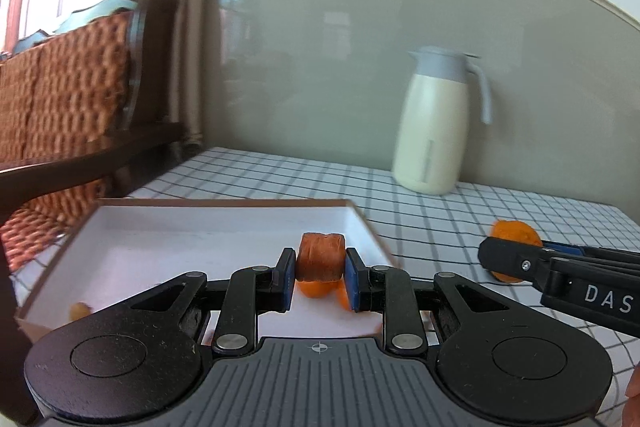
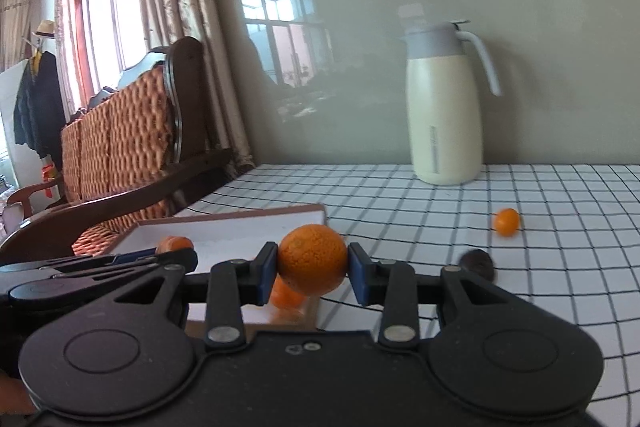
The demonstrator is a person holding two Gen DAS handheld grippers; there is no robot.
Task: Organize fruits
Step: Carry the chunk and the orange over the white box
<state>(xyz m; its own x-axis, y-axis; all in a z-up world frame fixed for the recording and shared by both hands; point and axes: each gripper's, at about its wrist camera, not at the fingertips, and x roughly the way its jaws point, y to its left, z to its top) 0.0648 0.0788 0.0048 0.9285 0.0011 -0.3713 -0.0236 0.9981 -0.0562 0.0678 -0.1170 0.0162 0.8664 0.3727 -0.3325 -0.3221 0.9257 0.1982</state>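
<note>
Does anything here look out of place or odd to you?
Yes. One small orange fruit sits alone on the checked tablecloth, far from the white tray where other fruit lies. A dark roundish object near it is too blurred to identify. Nothing looks spilled or broken.

The white box [image 1: 224,227] crowds the tabletop's [image 2: 440,227] left part, its interior mostly bare. A jug [image 2: 444,115] blocks the back wall; open checked cloth lies right of the box.
</note>
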